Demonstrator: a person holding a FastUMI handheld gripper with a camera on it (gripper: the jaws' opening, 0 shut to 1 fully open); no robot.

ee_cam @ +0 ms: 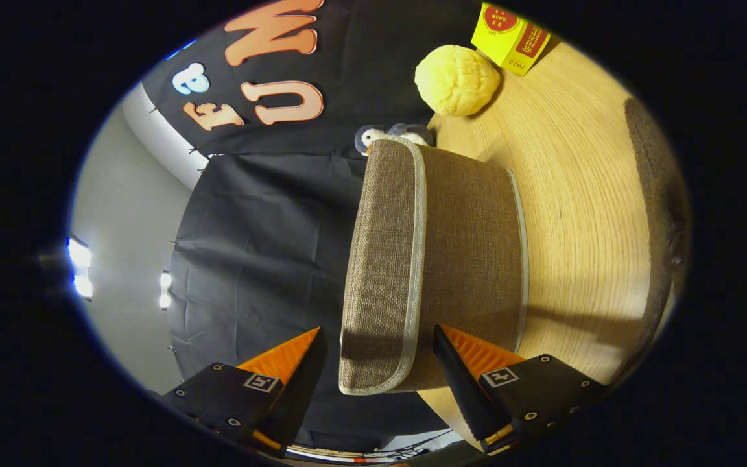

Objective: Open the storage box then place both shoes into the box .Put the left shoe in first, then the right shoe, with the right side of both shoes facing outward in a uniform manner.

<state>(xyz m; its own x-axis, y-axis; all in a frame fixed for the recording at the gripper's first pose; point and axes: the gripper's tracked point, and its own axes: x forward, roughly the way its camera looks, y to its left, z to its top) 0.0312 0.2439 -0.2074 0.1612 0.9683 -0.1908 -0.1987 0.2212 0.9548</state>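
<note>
The storage box (471, 259) is brown woven fabric and stands on the wooden table (581, 194). Its lid (383, 259), edged with pale trim, sits on the box and looks closed. The camera is rolled on its side, so the table runs up one side of the view. My gripper (375, 334) is open, with the near corner of the lid between its fingers. One finger (454, 363) lies against the box's side wall just under the trim. The other finger (296, 357) hangs over the lid with a small gap to it.
Beyond the box sit a yellow round plush ball (456, 80) and a yellow carton (509, 35). A small penguin toy (390, 135) peeks out right behind the box. A dark strip (655, 194) runs along the table's edge. Black cloth hangs behind.
</note>
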